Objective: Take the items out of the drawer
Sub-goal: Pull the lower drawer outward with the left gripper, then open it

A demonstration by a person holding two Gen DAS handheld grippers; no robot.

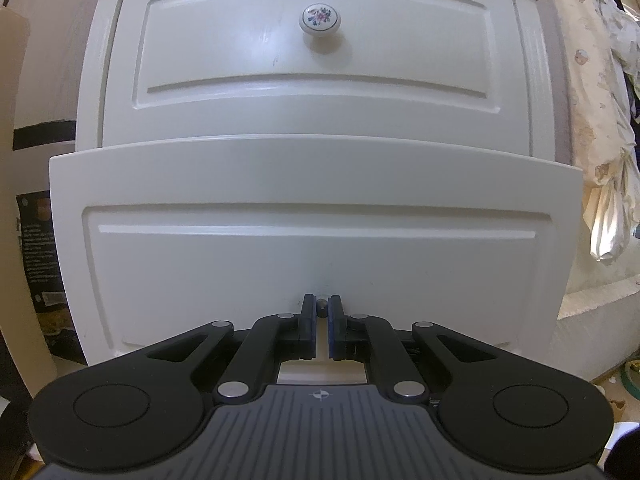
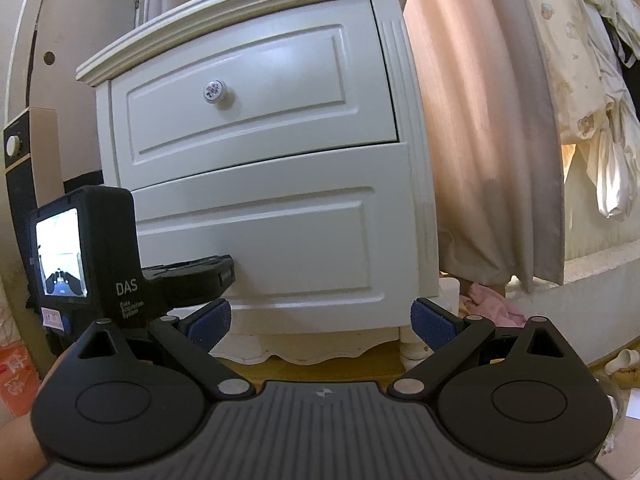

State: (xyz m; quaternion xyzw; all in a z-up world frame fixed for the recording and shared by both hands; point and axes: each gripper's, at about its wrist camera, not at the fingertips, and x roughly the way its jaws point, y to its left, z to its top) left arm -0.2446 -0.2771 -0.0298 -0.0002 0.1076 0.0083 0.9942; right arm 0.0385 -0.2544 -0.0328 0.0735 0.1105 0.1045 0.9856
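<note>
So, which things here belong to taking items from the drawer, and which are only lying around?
For the job:
- white lower drawer, pulled partly out
- its small metal knob
- left tool, shut on the knob

Lying about:
- pink cloth on floor
- cream hanging garment

"DAS" and "Data Acquisition System" on the black camera unit (image 2: 120, 280)

Lower drawer (image 1: 312, 240) of the white nightstand (image 2: 404, 92) is what I'm on: cream raised-panel front, pulled out toward me, standing proud of the cabinet face. Its knob (image 1: 321, 306) is low centre on the panel, mostly hidden, only a small dark metal stub showing. I can't see inside from either view. Upper drawer (image 1: 316, 48) sits shut and flush above it, with a white floral ceramic knob (image 1: 321, 18).
</note>
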